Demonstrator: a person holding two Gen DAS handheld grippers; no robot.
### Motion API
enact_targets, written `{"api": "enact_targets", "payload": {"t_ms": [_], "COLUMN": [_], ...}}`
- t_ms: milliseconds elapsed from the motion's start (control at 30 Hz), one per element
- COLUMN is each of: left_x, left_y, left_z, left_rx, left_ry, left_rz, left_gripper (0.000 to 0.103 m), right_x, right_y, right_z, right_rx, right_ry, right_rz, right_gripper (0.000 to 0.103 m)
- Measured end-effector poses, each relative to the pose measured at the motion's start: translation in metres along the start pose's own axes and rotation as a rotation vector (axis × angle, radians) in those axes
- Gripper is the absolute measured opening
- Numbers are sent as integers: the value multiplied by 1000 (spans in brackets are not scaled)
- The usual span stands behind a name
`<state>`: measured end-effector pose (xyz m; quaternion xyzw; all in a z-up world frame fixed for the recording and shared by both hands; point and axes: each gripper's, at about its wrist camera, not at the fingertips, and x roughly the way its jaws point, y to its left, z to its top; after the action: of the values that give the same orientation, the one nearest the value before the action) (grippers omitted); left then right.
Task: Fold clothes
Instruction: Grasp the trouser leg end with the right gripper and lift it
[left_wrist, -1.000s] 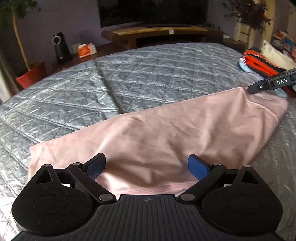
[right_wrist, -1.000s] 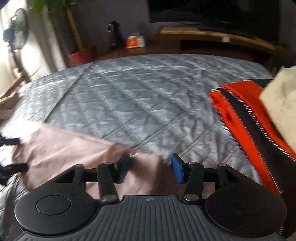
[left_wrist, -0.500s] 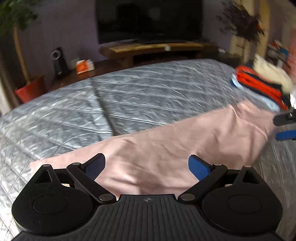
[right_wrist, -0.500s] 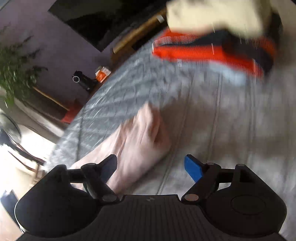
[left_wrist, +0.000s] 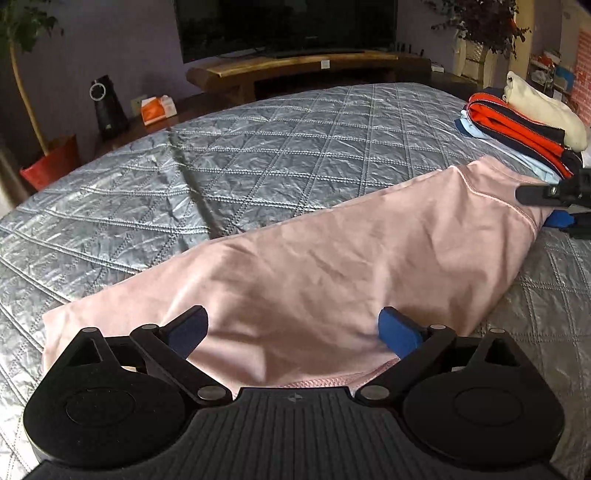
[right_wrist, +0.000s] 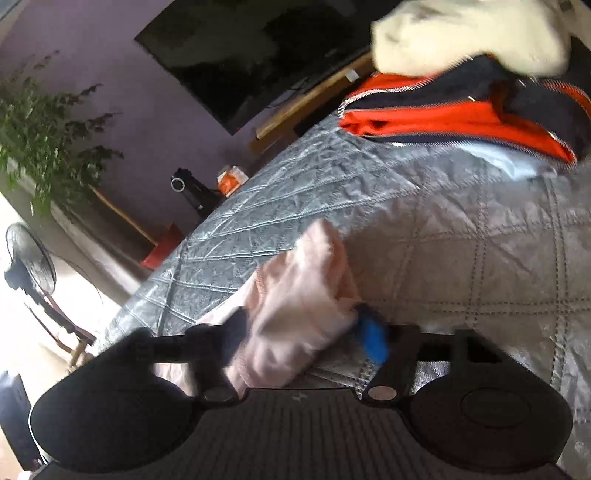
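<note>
A pink garment lies stretched in a long band across the grey quilted bed. My left gripper stands open over its near hem, the cloth lying under and between the blue pads without being pinched. At the right edge of the left wrist view, my right gripper is at the garment's far end. In the right wrist view the right gripper is rolled over and its jaws are closing, with a bunch of the pink garment filling the gap and touching both pads.
A stack of folded clothes, orange-and-navy with a cream piece on top and light blue beneath, sits at the bed's far right, close behind the garment's end. Beyond the bed are a wooden bench, a TV, a speaker and a red plant pot.
The right gripper rolled over and dropped to the garment's far end; its jaws went wide, then came in around the bunched cloth. The left gripper stayed open in place.
</note>
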<state>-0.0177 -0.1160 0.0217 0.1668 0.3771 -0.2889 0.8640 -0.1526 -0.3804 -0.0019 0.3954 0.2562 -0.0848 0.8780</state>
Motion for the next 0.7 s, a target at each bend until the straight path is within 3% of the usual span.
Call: {"api": "enact_targets", "payload": {"t_ms": [100,167,267,367,467,700], "left_x": [1,1,1,2,2,-4], "left_y": [1,0,-1,-1,-1,5], "left_z": [0,0,-1,0,0,2], "left_rx": [-9,-6,-3,-7,-12,-34], "left_ry": [5,3,2,5,8,-13], "left_rz": [-6,-5,-4,-8,-10,-5], "left_gripper": [101,101,101,102,102,101], "right_x": [-2,-3,-6,-10,-8,7], "right_y": [-9,-8,6,31,59,126], "right_z": [-1,-2,0,5,8,-5], "right_rx": [59,76,7,-142,-266,-528], "right_ry": [-2,0,-29,-72,-91,-18], "right_rz": [29,55,56,22,46,147], "right_gripper": [34,26,25,25,25,21]}}
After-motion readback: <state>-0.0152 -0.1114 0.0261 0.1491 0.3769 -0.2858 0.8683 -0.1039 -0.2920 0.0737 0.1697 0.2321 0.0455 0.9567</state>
